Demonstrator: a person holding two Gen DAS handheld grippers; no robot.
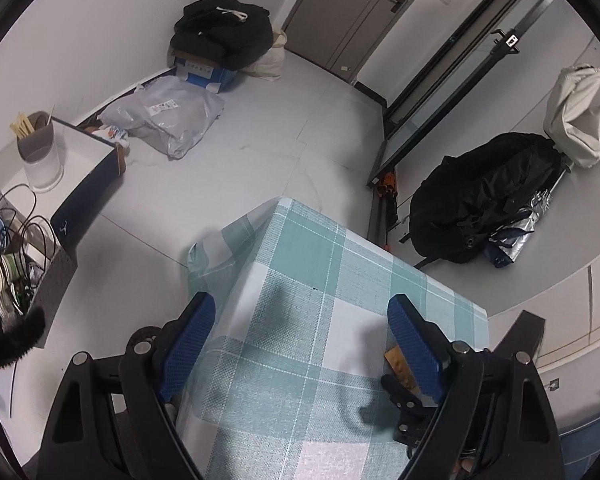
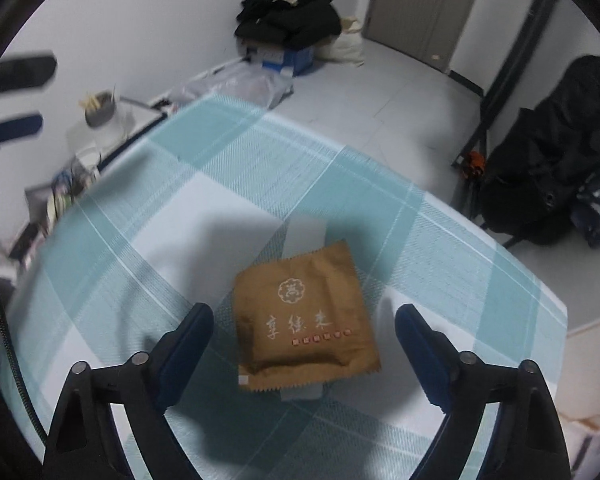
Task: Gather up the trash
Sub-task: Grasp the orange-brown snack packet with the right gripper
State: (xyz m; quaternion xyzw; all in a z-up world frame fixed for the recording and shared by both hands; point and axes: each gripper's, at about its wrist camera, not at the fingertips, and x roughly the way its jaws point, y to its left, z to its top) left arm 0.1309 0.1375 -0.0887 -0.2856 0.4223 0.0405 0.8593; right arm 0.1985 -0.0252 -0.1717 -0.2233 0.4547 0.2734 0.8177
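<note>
A brown snack packet (image 2: 304,316) with pale lettering lies flat on the teal plaid tablecloth (image 2: 180,200), on top of a white paper strip (image 2: 305,236). My right gripper (image 2: 304,313) hovers over it, open, with the packet between its blue fingers (image 2: 416,344) and neither pad touching it. My left gripper (image 1: 300,300) is open and holds nothing, above the table's far corner (image 1: 320,260). In the left wrist view an edge of the brown packet (image 1: 398,362) peeks out beside the right-hand finger (image 1: 414,344). The left gripper (image 2: 16,96) shows blurred at the upper left of the right wrist view.
Left of the table, a grey box (image 1: 48,284) holds paper cups (image 1: 0,272) and cables. A clear cup with chopsticks (image 1: 40,148) stands on a white box. A grey plastic bag (image 1: 168,116), a black backpack (image 1: 488,196) and piled black clothes (image 1: 224,32) lie on the floor.
</note>
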